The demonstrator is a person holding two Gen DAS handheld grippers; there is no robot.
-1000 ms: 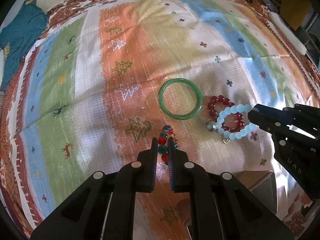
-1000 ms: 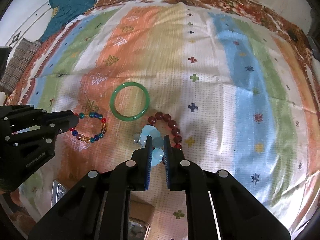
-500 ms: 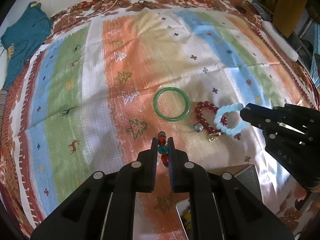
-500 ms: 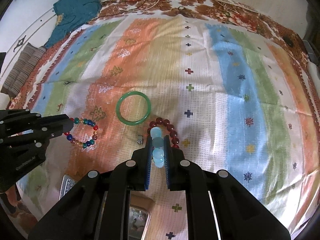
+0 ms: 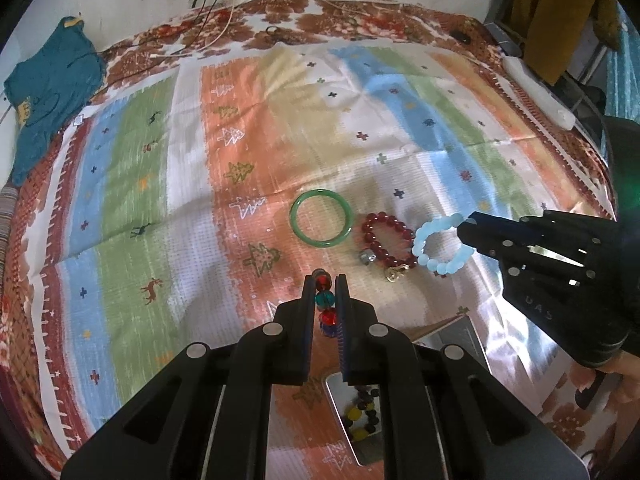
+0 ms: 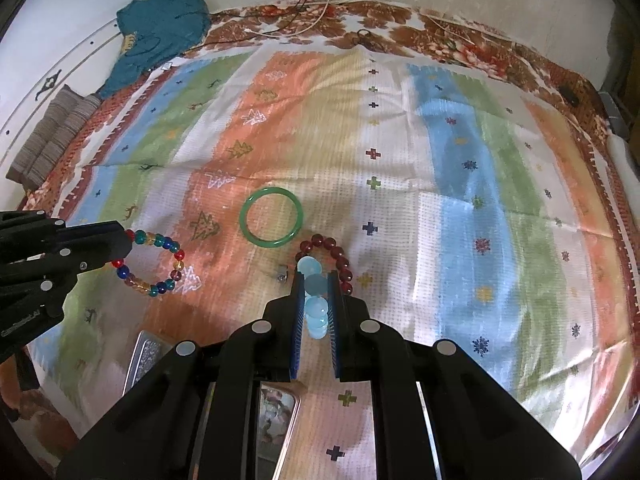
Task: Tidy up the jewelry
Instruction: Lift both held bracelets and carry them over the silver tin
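While the striped blanket (image 5: pixel 168 168) is seen spread below, a multicoloured bead bracelet (image 6: pixel 154 262) is clamped in the left hand-held gripper (image 5: pixel 325 280), and a pale blue bead bracelet (image 5: pixel 440 244) is pinched in the right hand-held gripper (image 6: pixel 315 276). A green bangle (image 5: pixel 321 218) and a dark red bead bracelet (image 5: pixel 386 240) are left lying side by side on the blanket.

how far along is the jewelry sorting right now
Partly done. A metal tray near the grippers already holds beads. In hand: the left gripper clamps a multicoloured bead bracelet; the right gripper clamps a pale blue bead bracelet. Left on the striped cloth: green bangle, dark red bead bracelet.
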